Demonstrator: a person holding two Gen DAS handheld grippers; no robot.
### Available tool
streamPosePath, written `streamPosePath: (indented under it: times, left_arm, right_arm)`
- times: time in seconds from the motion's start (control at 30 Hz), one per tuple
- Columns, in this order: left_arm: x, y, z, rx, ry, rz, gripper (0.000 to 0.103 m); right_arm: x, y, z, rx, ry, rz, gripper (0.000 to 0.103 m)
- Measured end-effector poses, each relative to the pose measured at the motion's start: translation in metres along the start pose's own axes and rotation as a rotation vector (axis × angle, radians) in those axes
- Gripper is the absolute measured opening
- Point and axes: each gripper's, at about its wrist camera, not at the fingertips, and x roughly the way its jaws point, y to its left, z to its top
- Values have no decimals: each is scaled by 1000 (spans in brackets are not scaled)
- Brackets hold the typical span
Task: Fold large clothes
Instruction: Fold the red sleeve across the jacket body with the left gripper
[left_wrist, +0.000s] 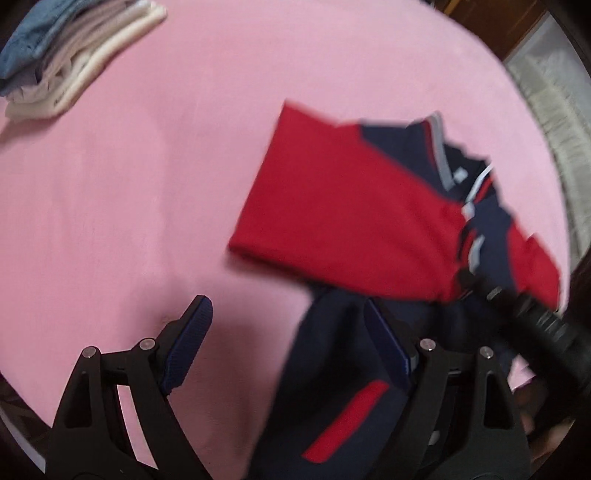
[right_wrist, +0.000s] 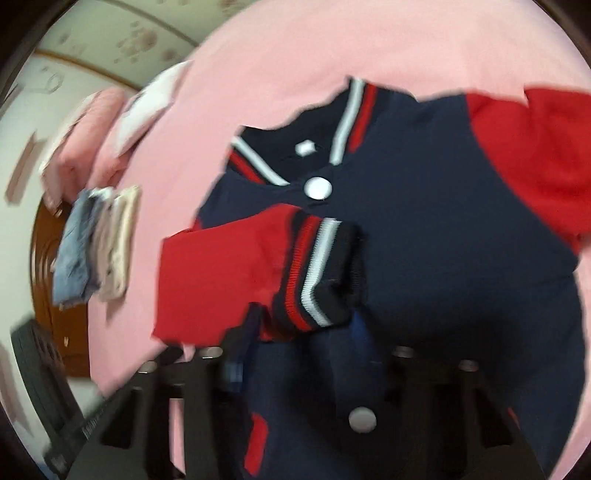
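Scene: navy-and-red varsity jacket (right_wrist: 424, 221) spread on a pink bed sheet (left_wrist: 147, 184), with a stack of folded clothes (left_wrist: 66, 55) lying well apart near the sheet's far corner.

Jacket: front up and snapped shut, collar (right_wrist: 351, 122) pointing away from the right camera, body running from collar back toward the person; one red sleeve (right_wrist: 229, 266) is already laid across the chest, its striped cuff (right_wrist: 325, 273) resting on the navy front.

Left hand-held gripper (left_wrist: 291, 339): jaws wide apart and holding nothing; one finger hangs over bare sheet, the other over the jacket's navy lower edge, so the garment lies ahead and to the right of it.

Right hand-held gripper (right_wrist: 306, 350): jaws narrowed, fingers straddling the lower edge of the striped cuff; blur hides whether the pads actually press the cloth, so a grip cannot be confirmed.

Key relation: the jacket's long axis runs away from both tools, collar far, hem near; the right one sits closer to the folded sleeve, the left closer to the hem's side edge.

Likely next step: probably settling the sleeve, then folding the body along that axis.

Risk: the knit cuff could drag the sleeve askew if lifted.
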Motion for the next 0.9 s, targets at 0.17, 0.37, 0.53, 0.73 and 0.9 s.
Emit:
streamPosePath:
  times: [0.17,0.37,0.53,0.73,0.9]
  left_arm:
    - [23,6,0,-9,-20,-43,63]
    - [39,-4,0,6,-18,-43,44]
    - [45,-13,-5,45,-37,-41,26]
    - [49,-13,-10,45,-40,-24,25]
    - [55,-18,-11,65,-30,-18,25]
  right_arm:
    - [-18,15,13,-74,-128,23,12]
    - [-75,4,19,-110,-241,-66,12]
    - [-104,-51,22,-7,-276,-127,12]
    - [-86,-111,17,159,-206,-173,12]
    - [-77,-111,15,142,-245,-222,12]
